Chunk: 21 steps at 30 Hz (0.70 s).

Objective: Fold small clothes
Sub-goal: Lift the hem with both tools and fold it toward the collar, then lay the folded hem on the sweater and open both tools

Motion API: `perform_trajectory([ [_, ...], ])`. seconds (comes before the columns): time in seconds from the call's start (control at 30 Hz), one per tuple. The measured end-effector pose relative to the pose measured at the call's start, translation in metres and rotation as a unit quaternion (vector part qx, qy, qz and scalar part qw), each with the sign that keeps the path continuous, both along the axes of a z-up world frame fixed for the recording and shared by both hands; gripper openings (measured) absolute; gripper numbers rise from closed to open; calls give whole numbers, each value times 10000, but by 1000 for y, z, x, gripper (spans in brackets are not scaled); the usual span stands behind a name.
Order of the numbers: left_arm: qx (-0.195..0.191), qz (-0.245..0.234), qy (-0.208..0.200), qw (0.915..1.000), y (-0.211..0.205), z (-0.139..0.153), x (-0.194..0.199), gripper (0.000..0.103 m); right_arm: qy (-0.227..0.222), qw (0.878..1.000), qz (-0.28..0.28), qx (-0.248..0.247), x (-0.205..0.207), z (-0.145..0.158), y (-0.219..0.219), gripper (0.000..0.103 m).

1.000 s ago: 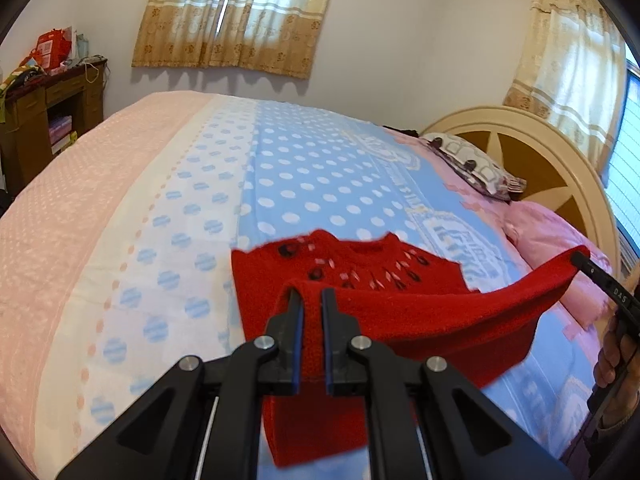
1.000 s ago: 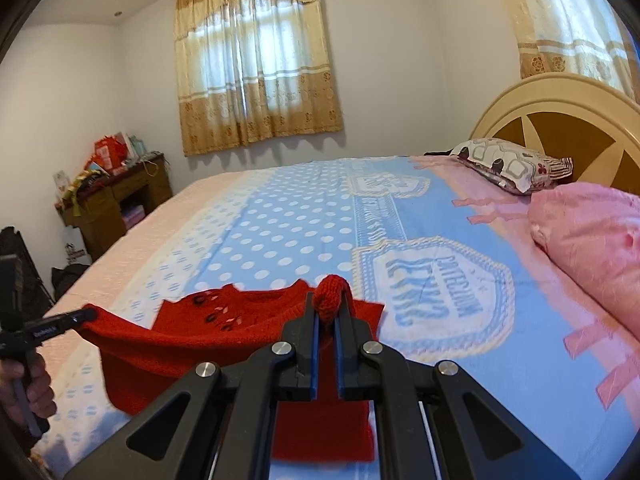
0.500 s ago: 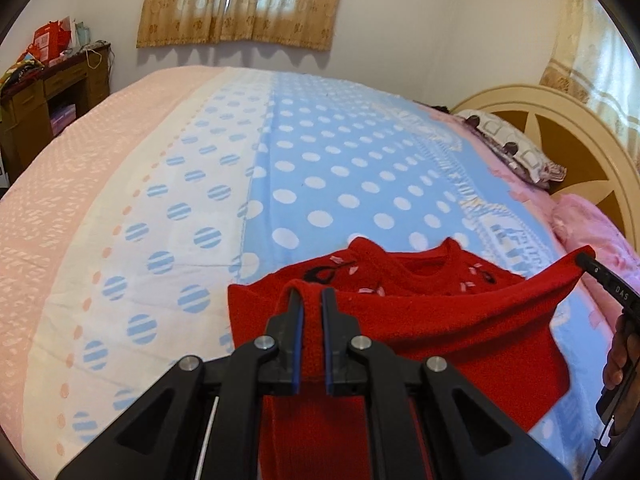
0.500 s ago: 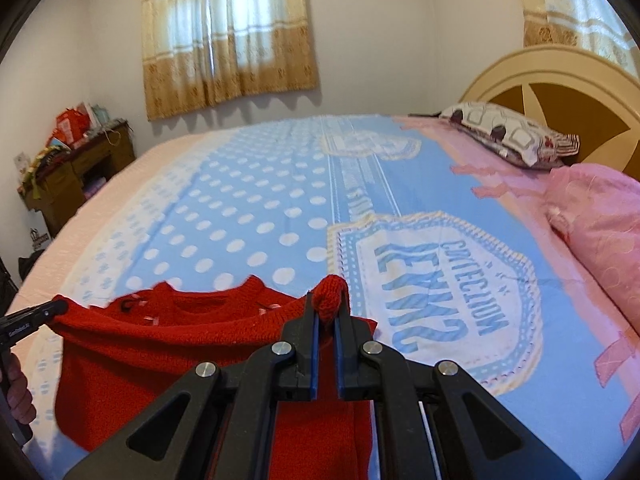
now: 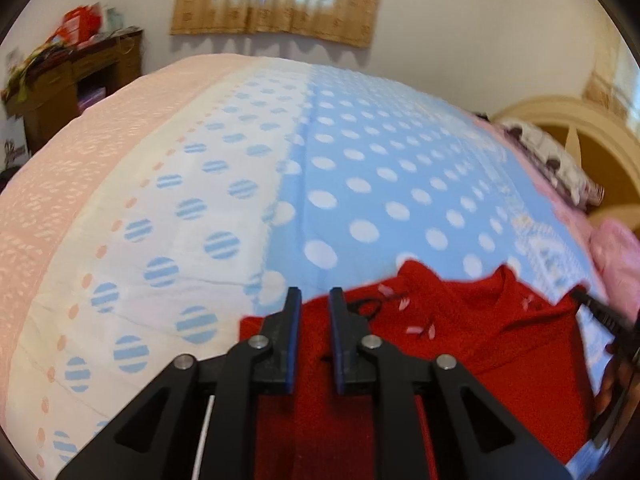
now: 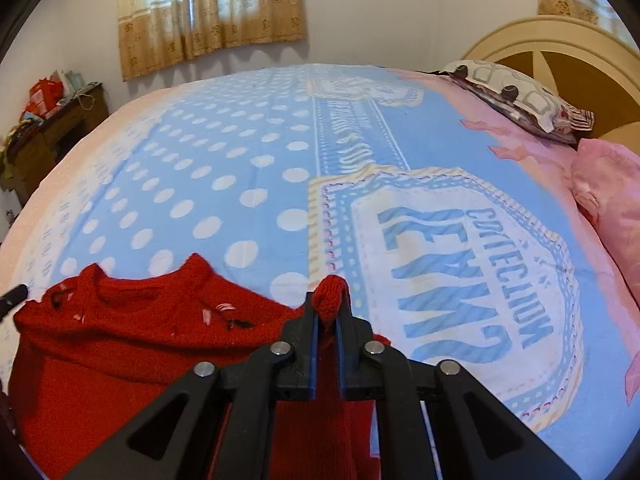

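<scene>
A small red knitted sweater (image 5: 480, 340) lies on the bed, its bottom part folded up over the body toward the collar. My left gripper (image 5: 312, 304) is open just above the sweater's left edge, with nothing between its fingers. My right gripper (image 6: 328, 312) is shut on a bunched corner of the red sweater (image 6: 120, 360) at its right edge. The right gripper's tip also shows at the far right of the left wrist view (image 5: 600, 312).
The bed has a blue polka-dot and pink sheet (image 5: 360, 160) with a printed label patch (image 6: 460, 248). Pink pillow (image 6: 608, 200) and patterned pillow (image 6: 516, 100) lie by the cream headboard (image 6: 560, 48). A wooden desk (image 5: 72, 76) stands at the left wall.
Both grippers carried the sweater's lower edge forward and down onto the body. The left gripper has opened and let go of the fabric; the right still grips it.
</scene>
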<state>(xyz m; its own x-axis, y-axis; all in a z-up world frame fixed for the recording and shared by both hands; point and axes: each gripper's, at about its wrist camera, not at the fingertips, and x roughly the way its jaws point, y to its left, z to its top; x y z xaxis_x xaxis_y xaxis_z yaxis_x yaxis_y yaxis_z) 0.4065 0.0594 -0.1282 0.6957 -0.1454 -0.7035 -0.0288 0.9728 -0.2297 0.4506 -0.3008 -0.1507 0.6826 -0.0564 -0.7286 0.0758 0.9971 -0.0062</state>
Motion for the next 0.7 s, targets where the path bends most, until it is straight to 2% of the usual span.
perform_trajectory([
  [0.03,-37,-19,-54,10000,3,2,-2,20,-25,10000,24,28,-3,0,0,29],
  [0.07,2,-41,-115,9999,6,5,-7,27,-74,9999,84,60,-7,1,1,38],
  [0.1,156,-79,-212,9996,7,9,-15,37,-142,9997,193,68,-14,3,2,53],
  [0.13,283,-117,-272,9992,8,10,-19,43,-193,9994,295,14,-19,3,3,54],
  [0.17,478,-212,-344,9980,7,11,-27,54,-235,9987,417,-149,-26,4,6,54],
  [0.2,640,-294,-375,9968,5,9,-29,60,-250,9981,486,-274,-29,4,8,54],
  [0.3,1493,-515,-295,9870,-9,-1,-34,60,-79,9964,668,-510,-35,0,9,54],
  [0.37,1863,-493,-213,9810,-16,-10,-27,61,124,9950,795,-594,-33,-4,12,54],
  [0.43,2155,-344,5,9759,-20,-23,-14,61,367,9910,940,-877,-27,-12,21,54],
  [0.5,2259,-114,316,9736,-18,-38,4,63,598,9883,869,-1099,-20,-22,26,54],
  [0.57,2246,56,411,9736,-12,-44,10,63,793,9889,712,-1032,-12,-31,23,54],
  [0.7,1868,136,352,9817,4,-36,-9,63,625,9935,396,-860,-15,-28,9,54],
])
